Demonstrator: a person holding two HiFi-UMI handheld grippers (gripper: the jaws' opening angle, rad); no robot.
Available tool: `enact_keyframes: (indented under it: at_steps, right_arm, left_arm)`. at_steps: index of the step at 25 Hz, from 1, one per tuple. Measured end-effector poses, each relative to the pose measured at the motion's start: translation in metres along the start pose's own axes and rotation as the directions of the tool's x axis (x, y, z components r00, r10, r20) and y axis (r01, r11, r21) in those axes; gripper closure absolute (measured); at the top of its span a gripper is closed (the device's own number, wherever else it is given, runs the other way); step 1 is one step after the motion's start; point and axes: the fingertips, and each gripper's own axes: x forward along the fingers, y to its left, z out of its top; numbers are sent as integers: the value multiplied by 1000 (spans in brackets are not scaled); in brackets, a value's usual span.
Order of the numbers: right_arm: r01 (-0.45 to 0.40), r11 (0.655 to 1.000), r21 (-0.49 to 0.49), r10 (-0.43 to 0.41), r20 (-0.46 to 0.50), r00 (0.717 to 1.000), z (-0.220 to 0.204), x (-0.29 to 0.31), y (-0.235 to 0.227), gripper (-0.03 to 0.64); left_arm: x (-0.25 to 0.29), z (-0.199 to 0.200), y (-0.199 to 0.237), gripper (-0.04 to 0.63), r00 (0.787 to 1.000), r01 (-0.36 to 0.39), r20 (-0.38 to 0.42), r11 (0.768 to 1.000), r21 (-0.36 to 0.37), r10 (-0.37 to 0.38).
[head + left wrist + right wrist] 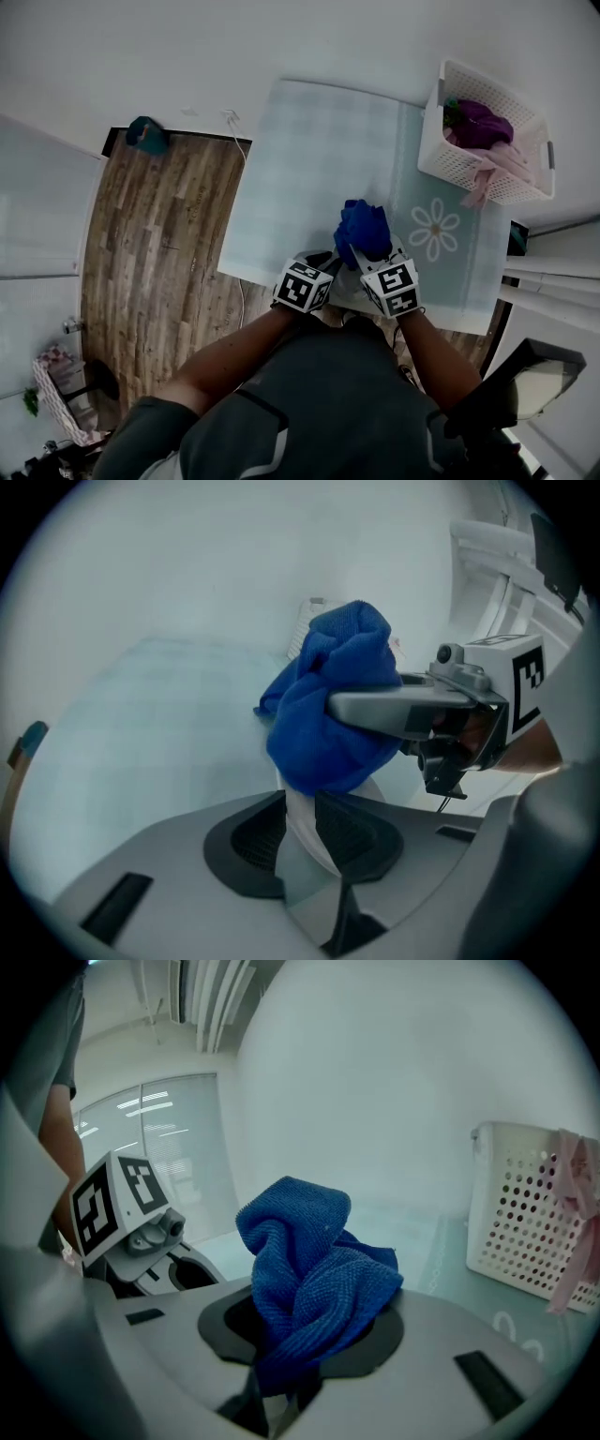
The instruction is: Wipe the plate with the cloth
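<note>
At the tabletop's [309,169] six o'clock, left gripper [302,808] pinches the plate [305,855], right gripper [281,1372] clamps the cloth [309,1279]; hard rubbing could dislodge the plate.

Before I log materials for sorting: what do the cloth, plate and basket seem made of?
Cloth: blue, looped fuzzy weave, probably microfibre.
Plate: white, smooth, thin edge; ceramic or plastic, unclear.
Basket: white, rigid perforated walls, likely plastic.
</note>
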Motion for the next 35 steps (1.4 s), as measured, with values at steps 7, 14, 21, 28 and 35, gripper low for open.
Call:
enact_keyframes:
  at_steps: [7, 14, 21, 28, 35]
  right_arm:
    - [-79, 996, -43, 76, -76, 994, -28, 21, 17, 486]
    - [-92, 994, -52, 86, -114, 990, -41, 28, 18, 486]
    - [-59, 995, -79, 45, -159, 986, -54, 21, 4, 486]
    - [16, 998, -65, -30, -206, 978, -61, 0, -17, 486]
    - [176, 984, 3, -170, -240, 956, -67, -41, -56, 486]
  left_arm:
    - [-1, -7, 14, 492, 997, -69, -29, 998, -13, 69]
    - [10, -17, 4, 492, 997, -49, -61, 999, 1, 49]
    - [10, -17, 5, 497, 993, -92, -80, 996, -22, 90]
    - [10, -19, 6, 503, 993, -79, -88, 995, -64, 73]
    - [11, -19, 6, 503, 994, -57, -92, 996, -70, 50]
